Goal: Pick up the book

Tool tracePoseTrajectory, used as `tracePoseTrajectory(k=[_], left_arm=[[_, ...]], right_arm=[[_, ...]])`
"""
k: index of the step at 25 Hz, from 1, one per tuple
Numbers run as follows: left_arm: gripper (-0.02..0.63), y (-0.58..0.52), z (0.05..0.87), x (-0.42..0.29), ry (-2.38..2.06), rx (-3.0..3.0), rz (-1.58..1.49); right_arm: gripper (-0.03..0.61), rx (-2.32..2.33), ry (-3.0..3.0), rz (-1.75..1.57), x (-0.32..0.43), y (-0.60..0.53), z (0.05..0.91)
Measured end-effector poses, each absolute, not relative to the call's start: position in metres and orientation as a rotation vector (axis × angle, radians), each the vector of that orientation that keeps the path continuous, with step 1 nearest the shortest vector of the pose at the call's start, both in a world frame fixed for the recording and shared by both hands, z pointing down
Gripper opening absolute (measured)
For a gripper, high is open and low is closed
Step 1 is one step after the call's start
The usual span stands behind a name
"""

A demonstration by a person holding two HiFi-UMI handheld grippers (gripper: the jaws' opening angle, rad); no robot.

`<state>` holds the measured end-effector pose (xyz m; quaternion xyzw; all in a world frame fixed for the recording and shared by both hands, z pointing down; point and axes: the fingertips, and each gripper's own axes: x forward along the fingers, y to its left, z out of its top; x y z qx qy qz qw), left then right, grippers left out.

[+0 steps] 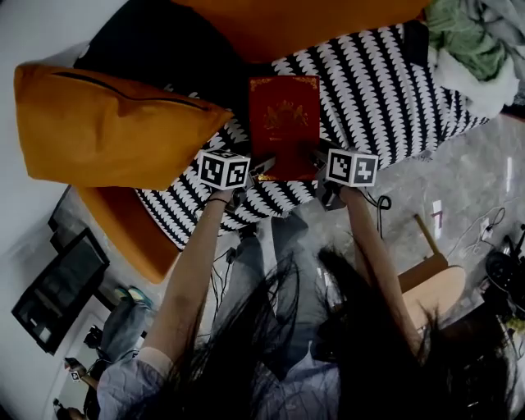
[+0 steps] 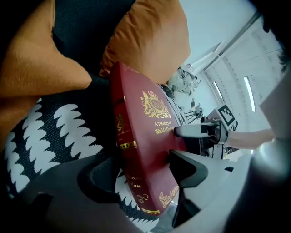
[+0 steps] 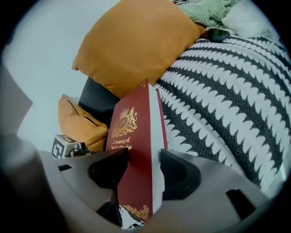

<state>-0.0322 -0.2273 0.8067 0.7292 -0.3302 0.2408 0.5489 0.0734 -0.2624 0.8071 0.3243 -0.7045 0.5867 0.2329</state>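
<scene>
A dark red hardback book (image 1: 284, 125) with gold print on its cover is held over the black-and-white patterned blanket (image 1: 385, 90). My left gripper (image 1: 256, 170) is shut on the book (image 2: 144, 150) at its near left corner, spine side. My right gripper (image 1: 316, 158) is shut on the book (image 3: 135, 150) at its near right corner, page-edge side. In the left gripper view the right gripper (image 2: 182, 131) shows against the cover. In the right gripper view only the left gripper's marker cube (image 3: 63, 146) shows past the book.
An orange cushion (image 1: 107, 123) lies left of the book and another orange cushion (image 1: 312, 25) behind it. Green and white cloth (image 1: 472, 45) is piled at the far right. A wooden stool (image 1: 435, 287) and cables are on the floor at the right.
</scene>
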Motion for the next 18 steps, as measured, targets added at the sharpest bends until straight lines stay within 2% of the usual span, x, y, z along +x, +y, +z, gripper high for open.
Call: tracePoseTrajectory(k=[10,18], left_arm=[[0.334,-0.240,0.736,-0.031,-0.764,1.852,0.608],[0.334,-0.234,0.655,-0.029,-0.830,1.948,0.496]], right_arm=[[0.233,0.957,-2.056,1.481,0.077,-0.268,0.729],[0.232,1.031,-2.161,1.401,0.079,-0.263,0.644]])
